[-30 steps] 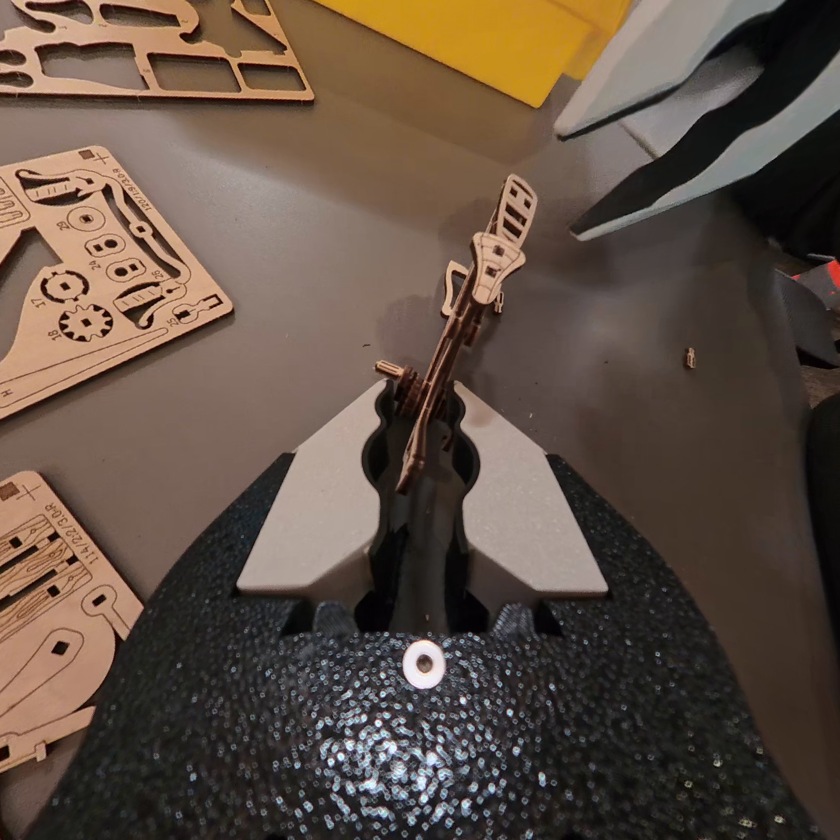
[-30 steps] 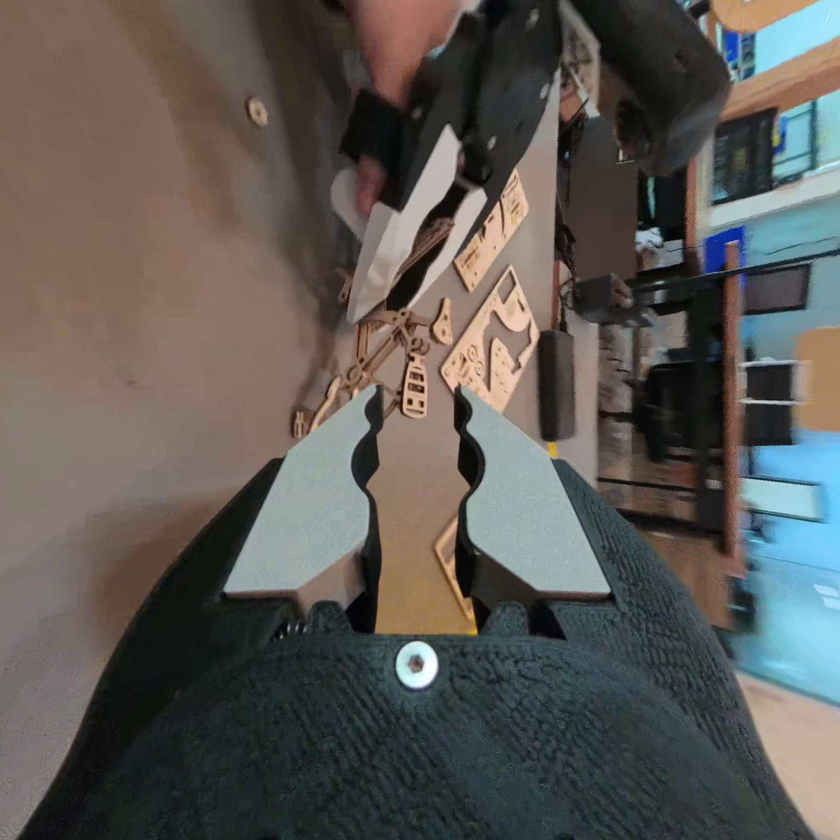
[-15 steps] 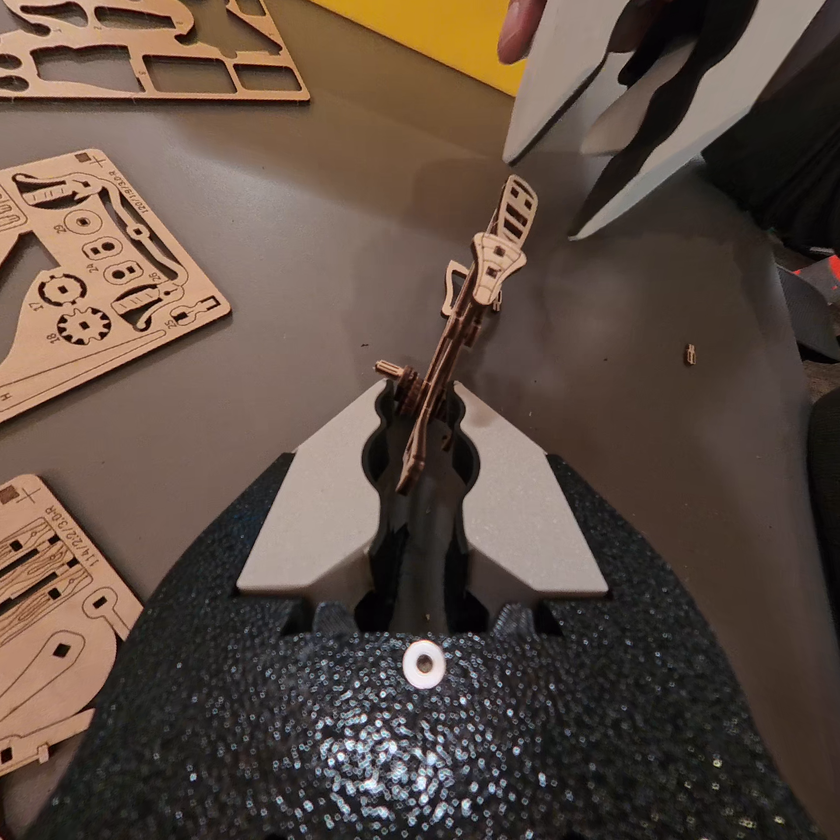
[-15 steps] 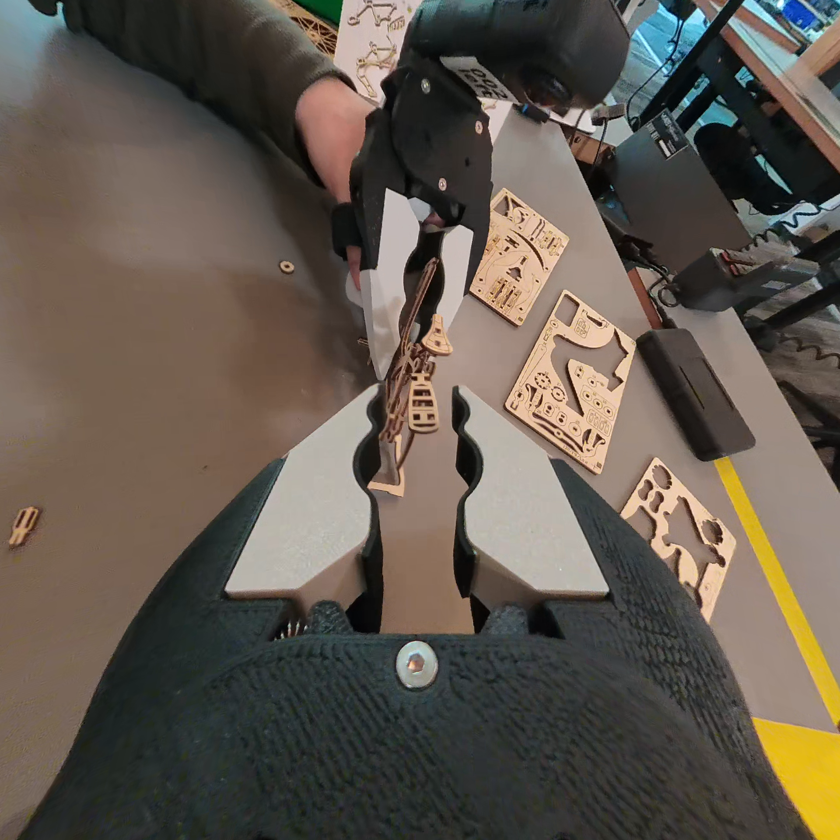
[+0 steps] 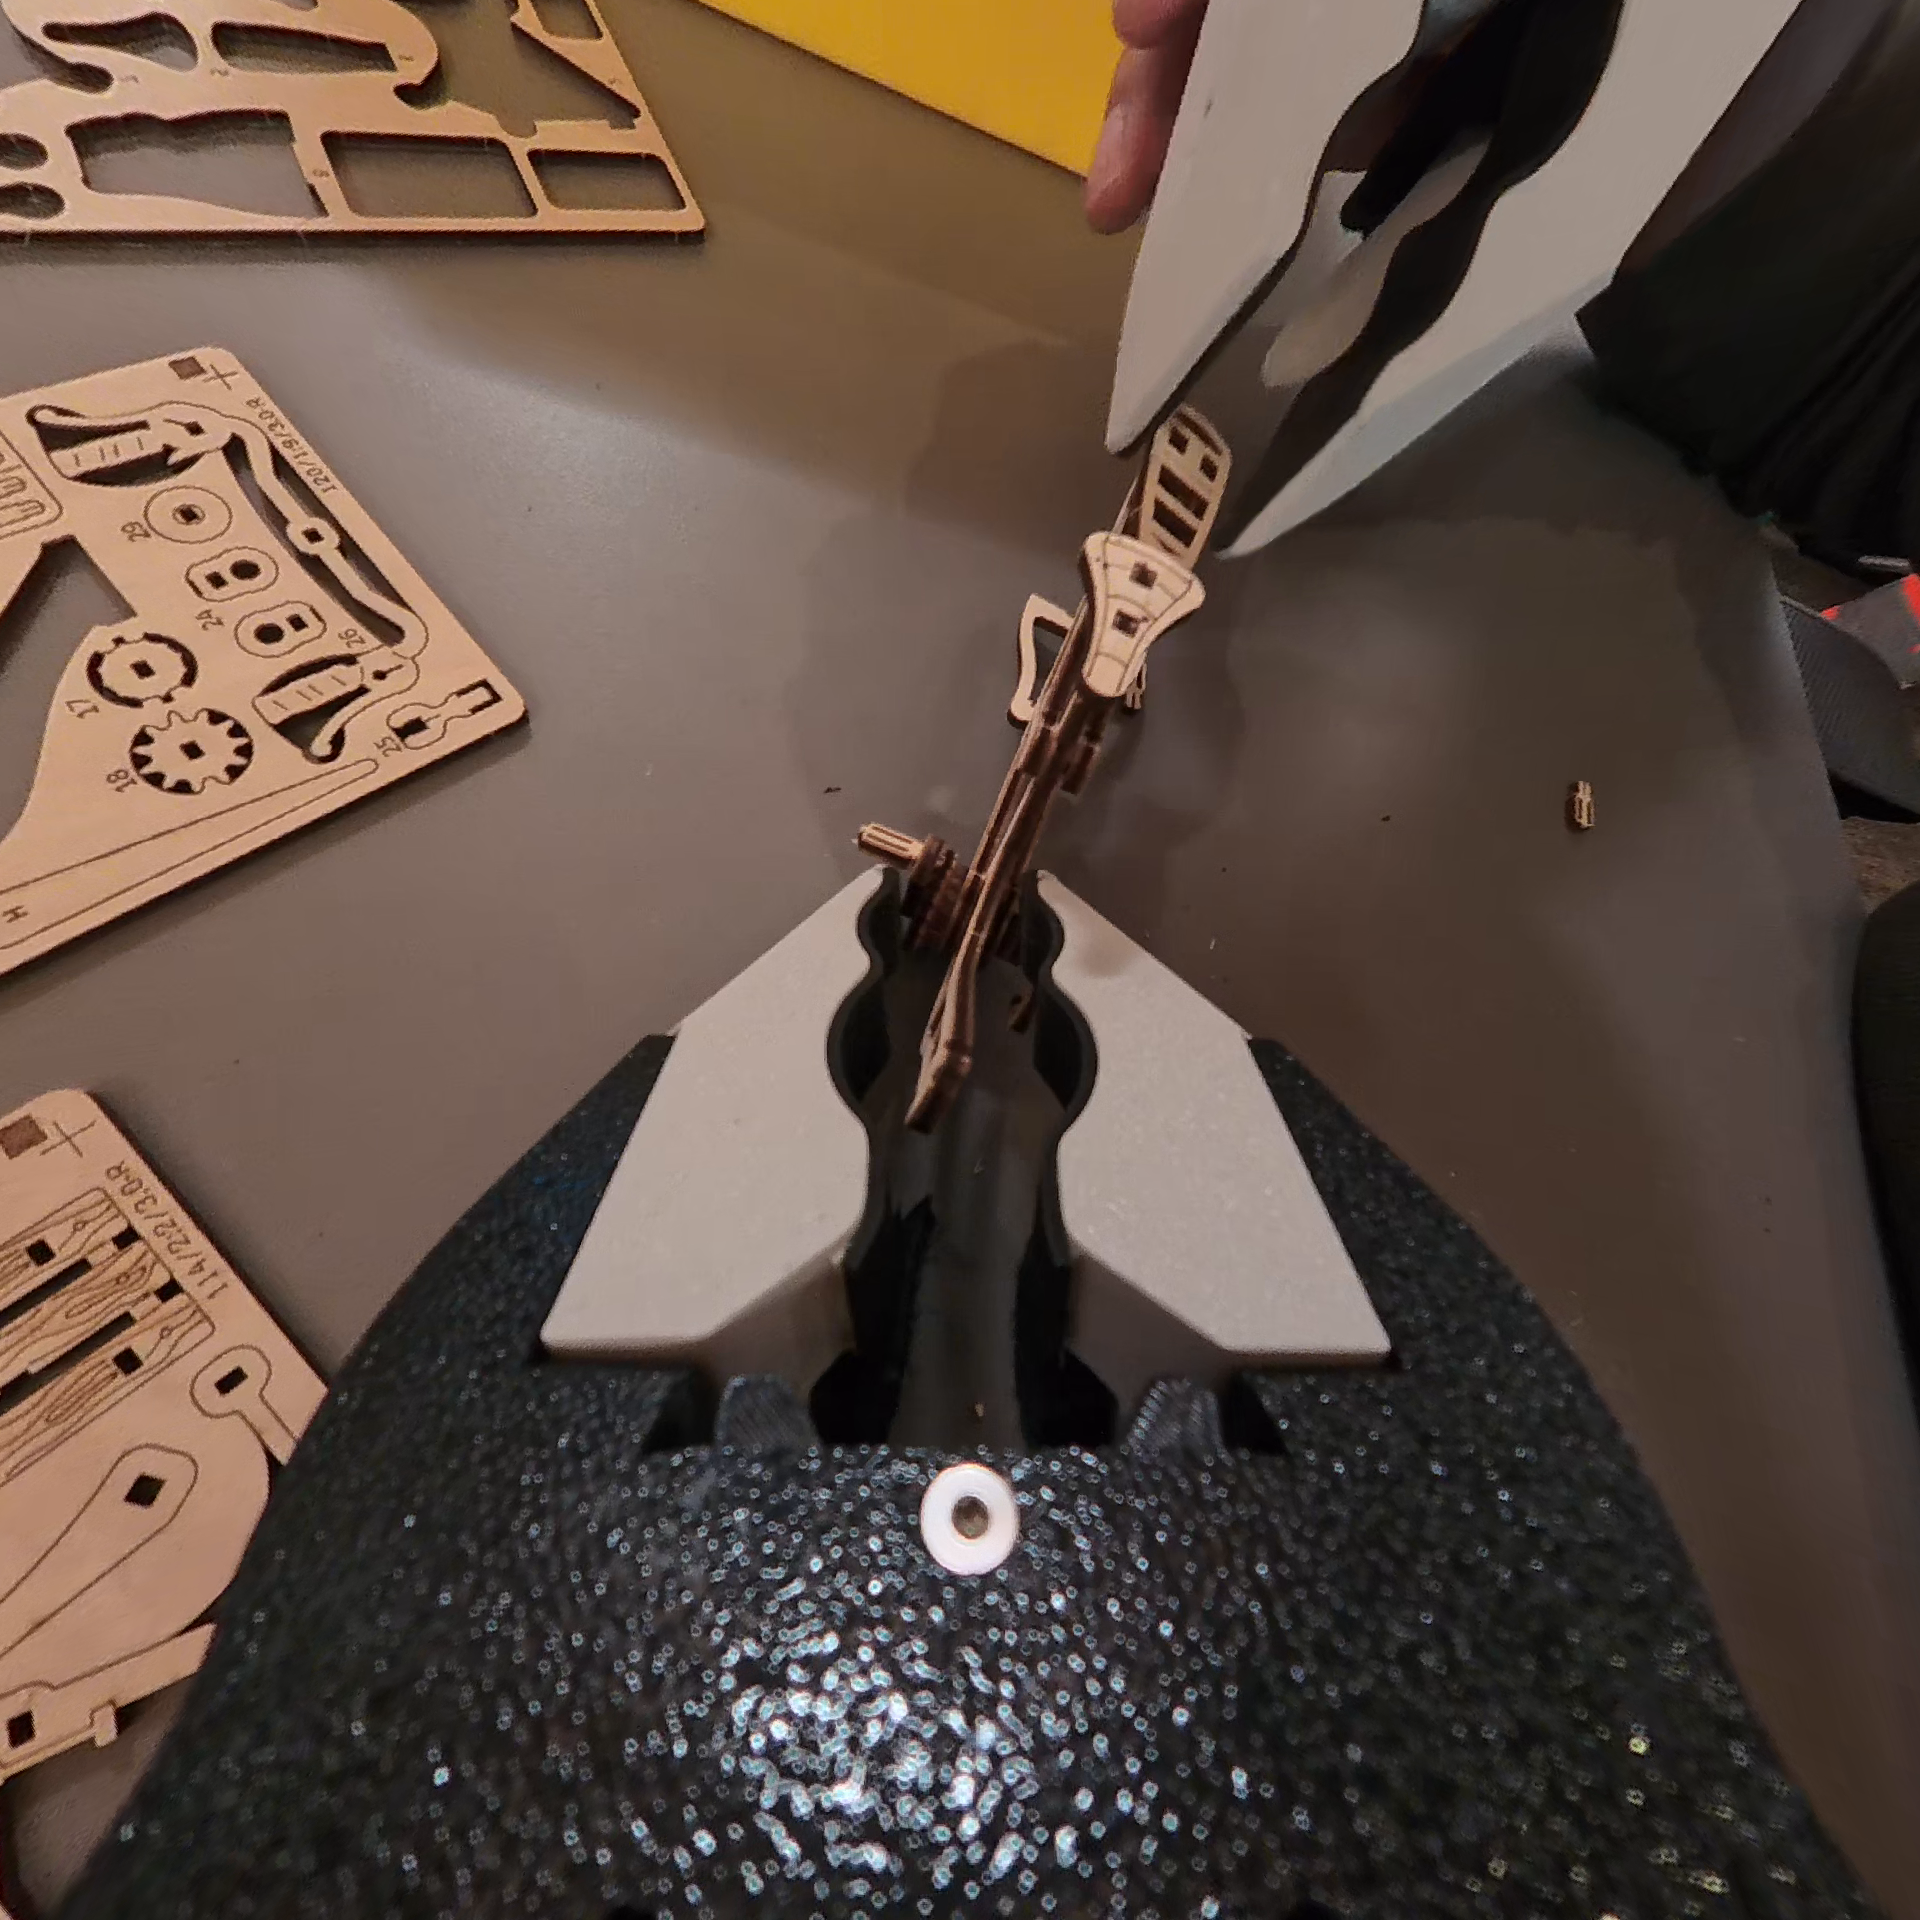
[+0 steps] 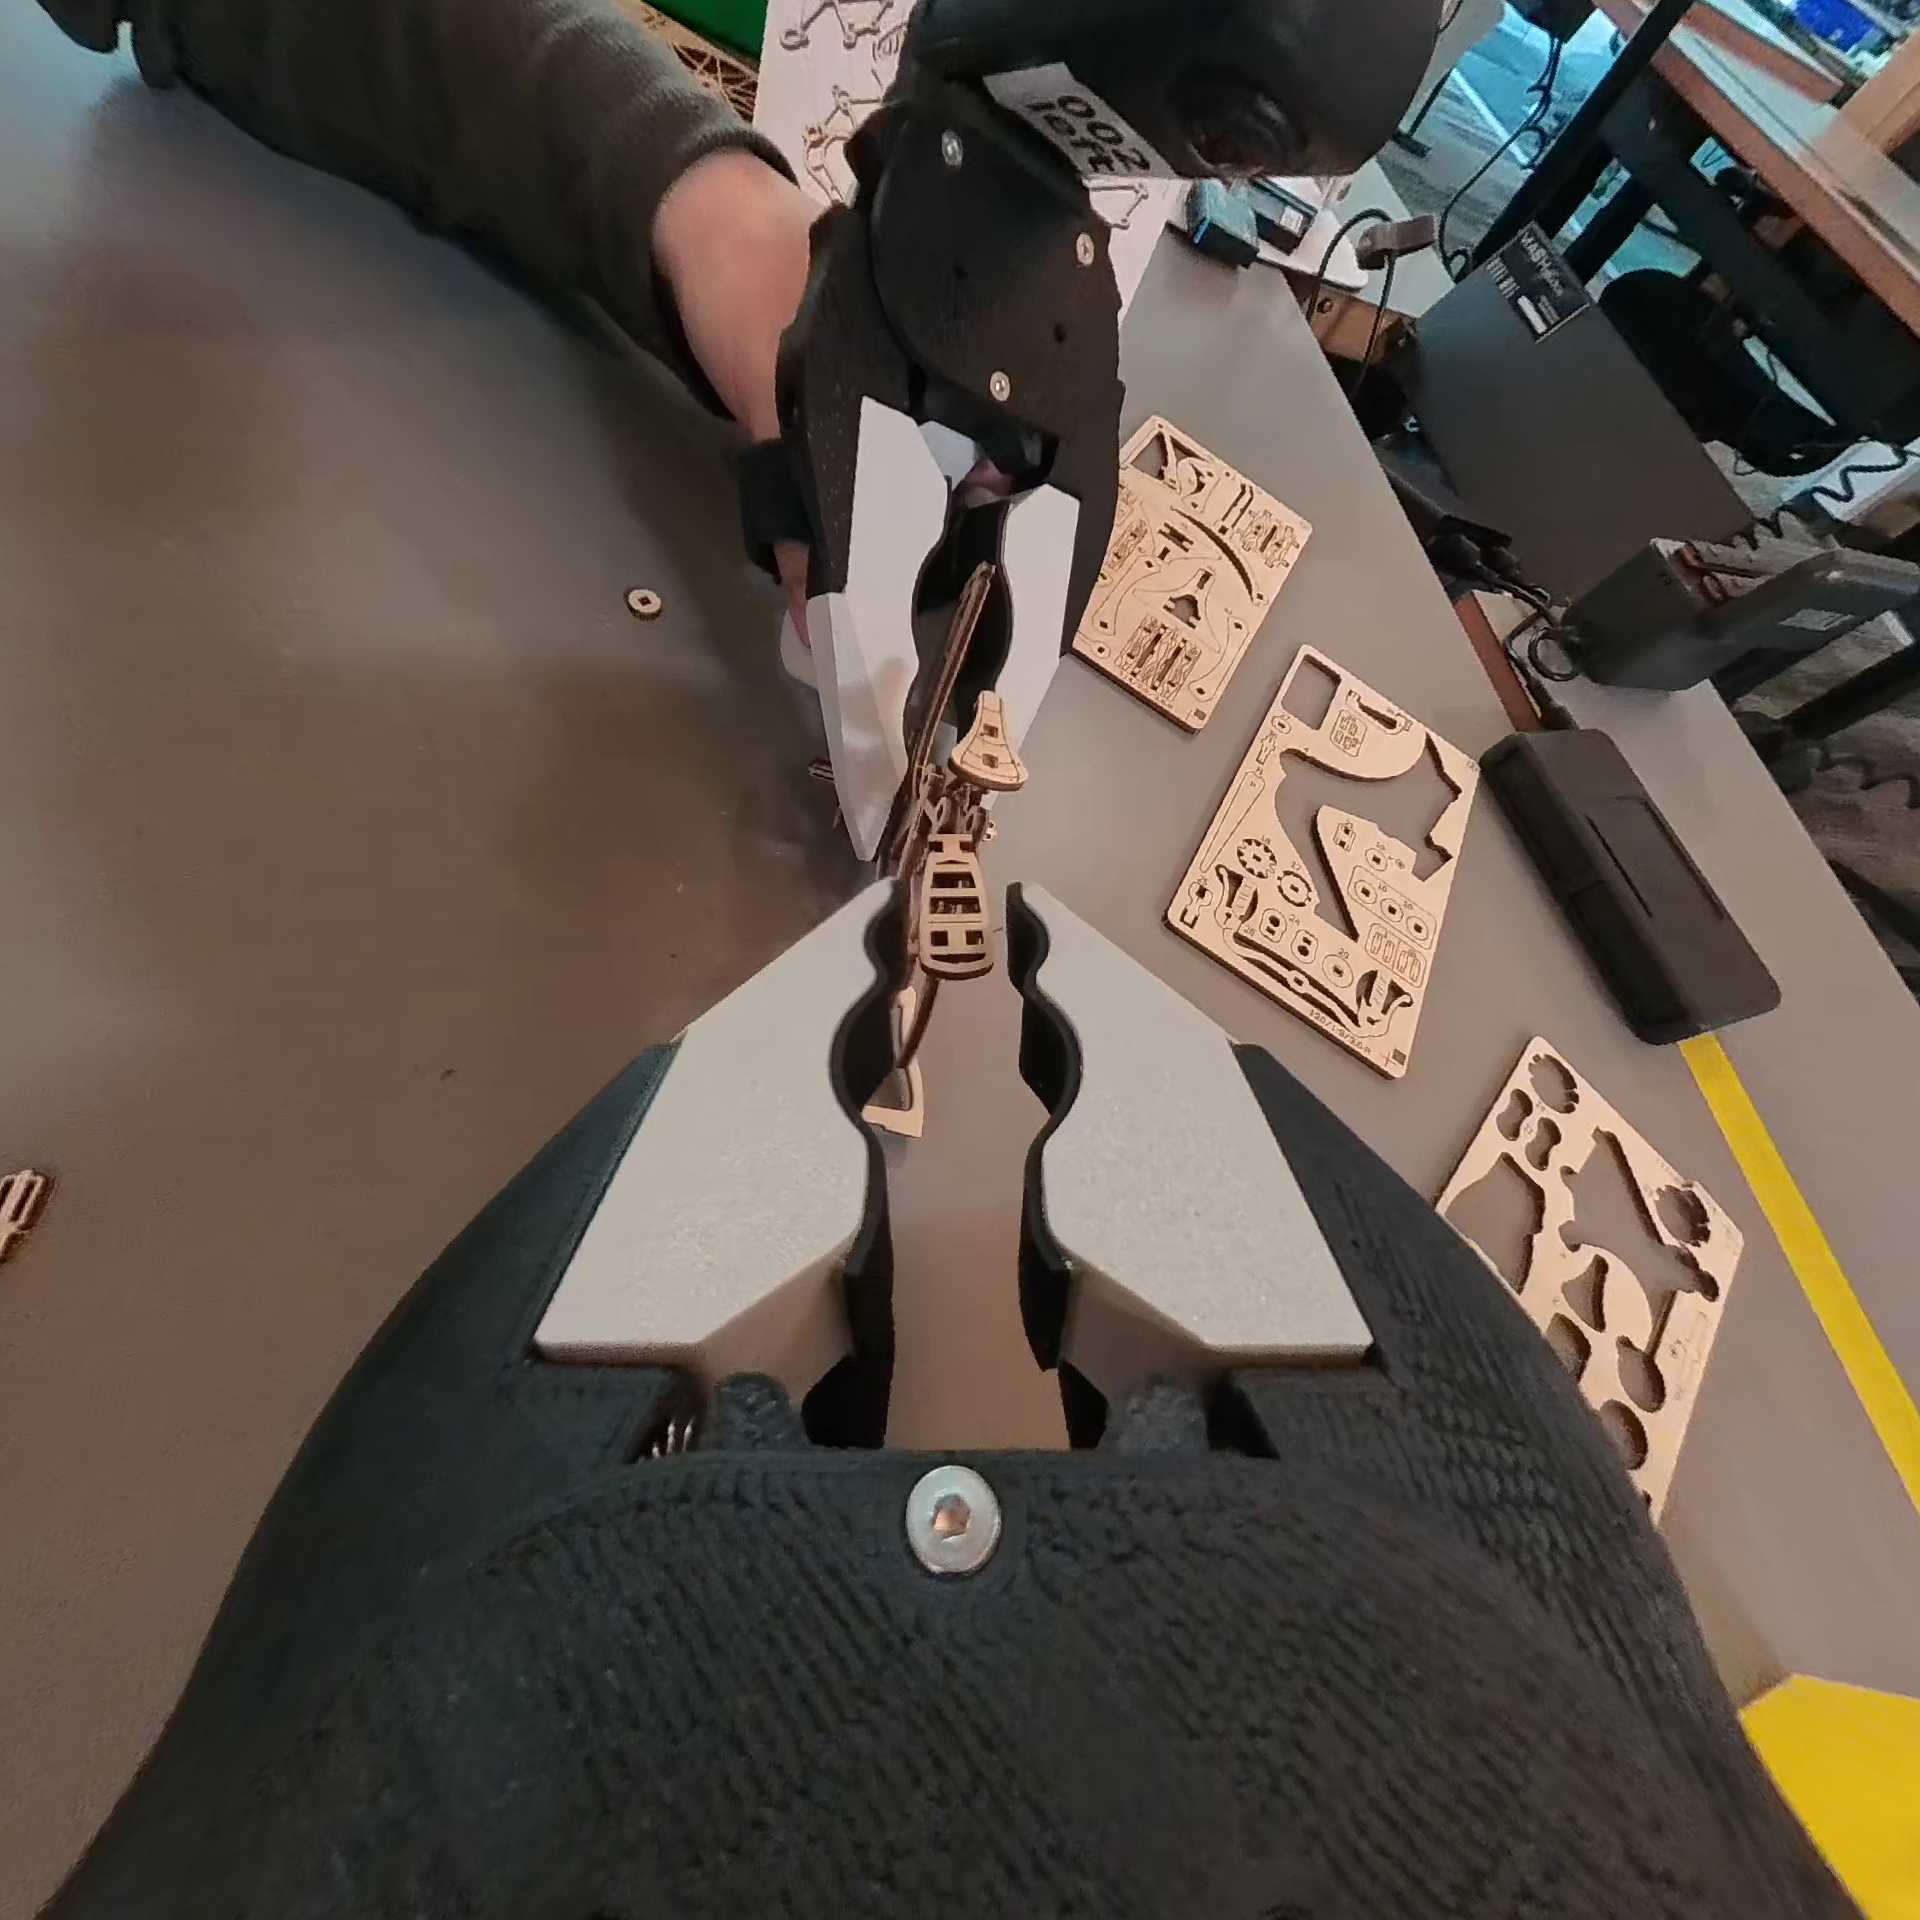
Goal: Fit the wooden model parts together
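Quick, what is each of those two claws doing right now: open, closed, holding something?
Left gripper: closed on the wooden model assembly.
Right gripper: open, holding nothing; the assembly's far end sits between its fingers.

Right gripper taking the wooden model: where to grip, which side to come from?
Judging by pose: take the slotted tip piece of the wooden model, end-on. The left gripper clamps the geared lower end, so the tip sticks out free, and it already sits between the open fingers of the right gripper.
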